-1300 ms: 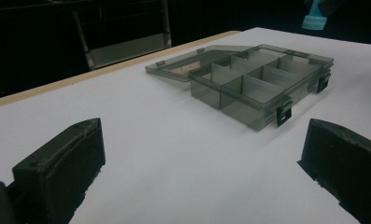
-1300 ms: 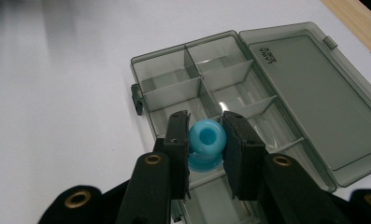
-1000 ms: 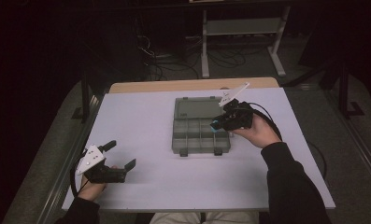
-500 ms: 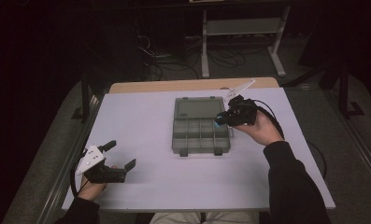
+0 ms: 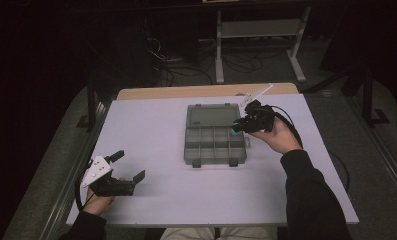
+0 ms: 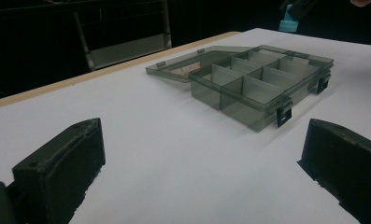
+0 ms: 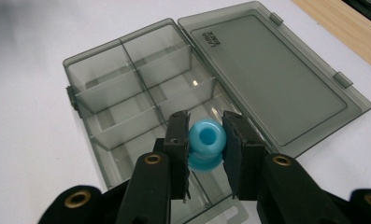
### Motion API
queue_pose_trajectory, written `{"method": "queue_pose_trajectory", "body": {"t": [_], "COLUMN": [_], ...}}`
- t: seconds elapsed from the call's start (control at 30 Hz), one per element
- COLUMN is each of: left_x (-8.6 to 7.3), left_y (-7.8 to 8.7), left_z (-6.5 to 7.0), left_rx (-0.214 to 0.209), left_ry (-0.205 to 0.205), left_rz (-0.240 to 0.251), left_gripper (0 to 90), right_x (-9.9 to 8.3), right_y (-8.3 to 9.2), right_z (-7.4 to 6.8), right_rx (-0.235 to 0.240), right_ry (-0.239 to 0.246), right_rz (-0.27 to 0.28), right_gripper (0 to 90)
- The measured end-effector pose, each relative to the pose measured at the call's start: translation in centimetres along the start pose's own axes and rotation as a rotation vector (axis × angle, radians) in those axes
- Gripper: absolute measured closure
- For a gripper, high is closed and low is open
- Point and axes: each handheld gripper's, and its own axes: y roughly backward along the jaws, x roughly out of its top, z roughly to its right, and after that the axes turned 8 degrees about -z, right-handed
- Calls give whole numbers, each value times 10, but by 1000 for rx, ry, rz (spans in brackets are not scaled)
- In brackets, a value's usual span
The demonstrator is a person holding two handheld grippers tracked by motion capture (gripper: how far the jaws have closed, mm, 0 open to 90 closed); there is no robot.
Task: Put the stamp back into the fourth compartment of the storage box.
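**Blue bead hung over the box's near-right cells**

Your right gripper (image 7: pixel 205 142) had its jaws closed on the blue bead (image 7: pixel 206 140), bore facing the camera, directly above the compartment box (image 5: pixel 214 145) at its right edge. The drop lay straight down. Your left gripper (image 5: pixel 120 171) rested on the counter (image 5: pixel 151 125), jaws wide apart and empty, well apart from the box.

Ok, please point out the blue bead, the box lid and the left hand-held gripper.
blue bead (image 7: pixel 207 140), right gripper view, on its rim beside the hole.
box lid (image 7: pixel 272 79), right gripper view, middle of the open panel.
left hand-held gripper (image 5: pixel 131 165), high view, midway between the open jaws.
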Motion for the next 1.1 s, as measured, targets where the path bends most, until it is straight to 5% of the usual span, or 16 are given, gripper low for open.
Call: {"method": "queue_pose_trajectory", "body": {"t": [0.63, 1.1], "left_x": [0, 1], "left_y": [0, 0], "left_z": [0, 0], "left_rx": [-2, -6], "left_ry": [-1, -9], "left_rz": [1, 3], "left_gripper": [0, 0], "right_x": [-5, -3], "right_y": [-18, -35], "right_z": [22, 23], "right_rx": [-9, 8], "right_ry": [-55, -48], "right_rz": [-12, -54], "right_gripper": [709, 708]}}
